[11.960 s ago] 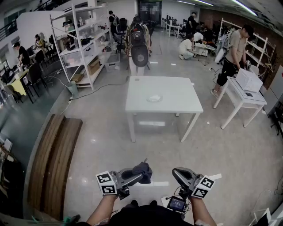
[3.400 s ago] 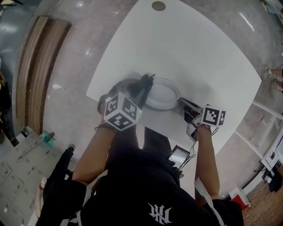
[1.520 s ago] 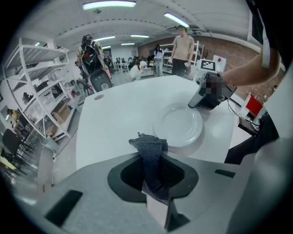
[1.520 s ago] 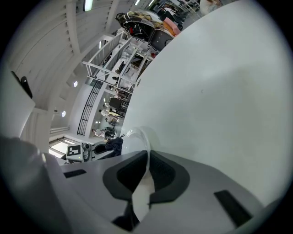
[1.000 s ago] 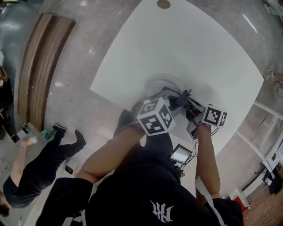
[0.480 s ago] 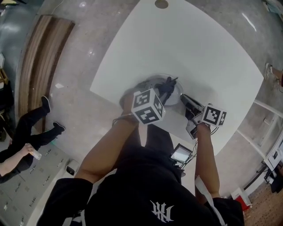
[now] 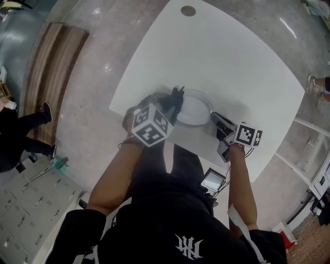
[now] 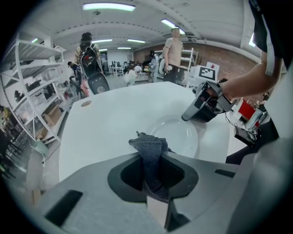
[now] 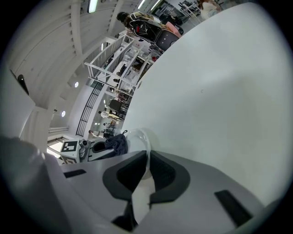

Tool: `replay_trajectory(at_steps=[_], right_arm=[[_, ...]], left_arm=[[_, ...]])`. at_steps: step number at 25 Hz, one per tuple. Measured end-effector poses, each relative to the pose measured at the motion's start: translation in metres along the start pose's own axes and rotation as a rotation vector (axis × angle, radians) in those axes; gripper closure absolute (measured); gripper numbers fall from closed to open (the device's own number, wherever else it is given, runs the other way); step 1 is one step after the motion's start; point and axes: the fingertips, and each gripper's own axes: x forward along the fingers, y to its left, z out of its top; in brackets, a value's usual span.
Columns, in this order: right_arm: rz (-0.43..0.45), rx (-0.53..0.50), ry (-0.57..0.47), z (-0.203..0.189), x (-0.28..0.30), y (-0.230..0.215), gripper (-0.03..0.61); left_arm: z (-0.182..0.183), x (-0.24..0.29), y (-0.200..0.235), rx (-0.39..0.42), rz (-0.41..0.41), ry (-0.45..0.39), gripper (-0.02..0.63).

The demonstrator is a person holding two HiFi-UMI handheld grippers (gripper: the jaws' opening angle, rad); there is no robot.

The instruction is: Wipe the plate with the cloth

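A clear round plate (image 7: 195,107) lies near the front edge of the white table (image 7: 232,56). My left gripper (image 7: 172,106) is shut on a dark grey cloth (image 7: 176,99), and the cloth hangs over the plate's left rim. In the left gripper view the cloth (image 8: 149,151) sticks up between the jaws, with the plate (image 8: 181,137) just beyond. My right gripper (image 7: 216,119) is shut on the plate's right rim. The right gripper view shows that rim (image 9: 145,153) pinched between the jaws, and past it the cloth (image 9: 118,142).
A round hole (image 7: 188,11) sits near the table's far edge. Wooden planks (image 7: 51,67) lie on the floor to the left, where a person's legs (image 7: 23,136) are. White shelving (image 8: 27,87) and standing people (image 8: 171,55) are beyond the table.
My left gripper has carried the cloth across the plate, from its right side near the right gripper to its left rim. The right gripper has held still on the plate.
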Motion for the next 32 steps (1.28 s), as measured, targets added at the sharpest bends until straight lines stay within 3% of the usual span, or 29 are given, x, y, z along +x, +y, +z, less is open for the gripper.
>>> replay_trajectory(at_steps=[3, 6, 15, 21, 25, 29, 32], right_arm=[[-0.016, -0.033, 0.002, -0.001, -0.003, 0.003, 0.56], [-0.037, -0.055, -0.004, 0.0, -0.003, 0.003, 0.56], [-0.033, 0.011, -0.032, -0.004, -0.014, -0.002, 0.546], [-0.002, 0.037, -0.152, 0.007, -0.037, 0.005, 0.546], [0.165, -0.071, -0.316, 0.027, -0.078, 0.053, 0.546], [0.388, -0.21, -0.493, 0.04, -0.123, 0.134, 0.566], [0.517, -0.351, -0.595, 0.045, -0.148, 0.202, 0.573]], left_arm=[[-0.002, -0.004, 0.0, -0.058, -0.011, -0.015, 0.563], [-0.001, -0.008, 0.0, -0.064, -0.007, -0.003, 0.563], [-0.011, -0.02, 0.001, -0.092, -0.014, 0.036, 0.563], [-0.011, -0.053, 0.009, -0.133, -0.023, -0.03, 0.563], [0.011, -0.082, -0.015, -0.109, -0.107, -0.143, 0.563], [0.033, -0.113, -0.038, -0.149, -0.209, -0.289, 0.563], [0.056, -0.135, -0.044, -0.127, -0.257, -0.384, 0.563]])
